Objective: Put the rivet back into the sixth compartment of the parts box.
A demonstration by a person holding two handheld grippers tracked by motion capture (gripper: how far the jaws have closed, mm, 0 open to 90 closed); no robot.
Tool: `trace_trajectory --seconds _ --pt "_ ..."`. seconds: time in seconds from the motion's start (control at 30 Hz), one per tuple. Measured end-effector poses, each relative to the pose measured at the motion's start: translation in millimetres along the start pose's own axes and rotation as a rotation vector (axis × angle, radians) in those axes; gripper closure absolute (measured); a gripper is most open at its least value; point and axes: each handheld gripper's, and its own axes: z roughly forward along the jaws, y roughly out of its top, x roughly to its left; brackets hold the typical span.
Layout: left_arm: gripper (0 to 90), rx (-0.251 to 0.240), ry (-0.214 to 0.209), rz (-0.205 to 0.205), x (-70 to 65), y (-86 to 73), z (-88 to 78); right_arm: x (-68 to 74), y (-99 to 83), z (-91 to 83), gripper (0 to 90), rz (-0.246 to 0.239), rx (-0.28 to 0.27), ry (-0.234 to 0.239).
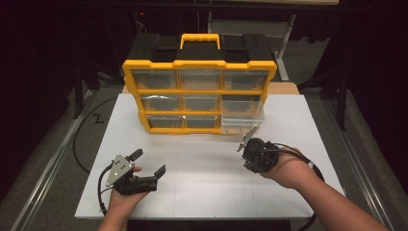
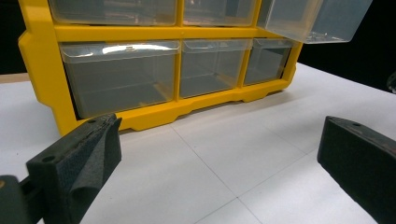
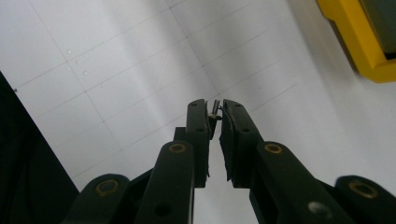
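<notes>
- In the high view, a yellow parts organizer (image 1: 199, 94) with clear drawers stands at the upper middle of the frame, at the far edge of the white table (image 1: 202, 187).
- Its lower-right drawer (image 1: 242, 124) is pulled out toward the viewer; in the left gripper view a clear open drawer (image 2: 313, 18) juts out at the upper right of the frame.
- The right gripper (image 3: 215, 114) has its jaws drawn nearly together on a small dark metal piece, perhaps a screw (image 3: 215, 107), pinched at the very tips; it is too small to name for certain.
- In the high view that right gripper (image 1: 246, 144) sits at the right centre of the frame, just below the open drawer and apart from it.
- The left gripper (image 1: 149, 162) hovers at the lower left of the high view with its jaws spread wide and nothing between them; its own view shows the two black pads (image 2: 79, 158) far apart over bare table.
- Judged from this, the step in hand is carrying the small piece between the drawer and the table; which way cannot be told from the pictures.
- If it is going in, the next move calls for lifting the tips over the drawer's front wall, then parting the jaws only once above the tray.
- The grip is slight, so a tilt or jolt could drop the piece.
</notes>
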Motion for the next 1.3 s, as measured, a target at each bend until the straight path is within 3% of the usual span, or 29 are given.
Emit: trace_trajectory --seconds 1.3 --pt "0.4 -0.004 0.000 -0.008 0.5 0.0 -0.9 -21.8 40.3 -79.2 83.8 -0.037 -0.009 -0.022"
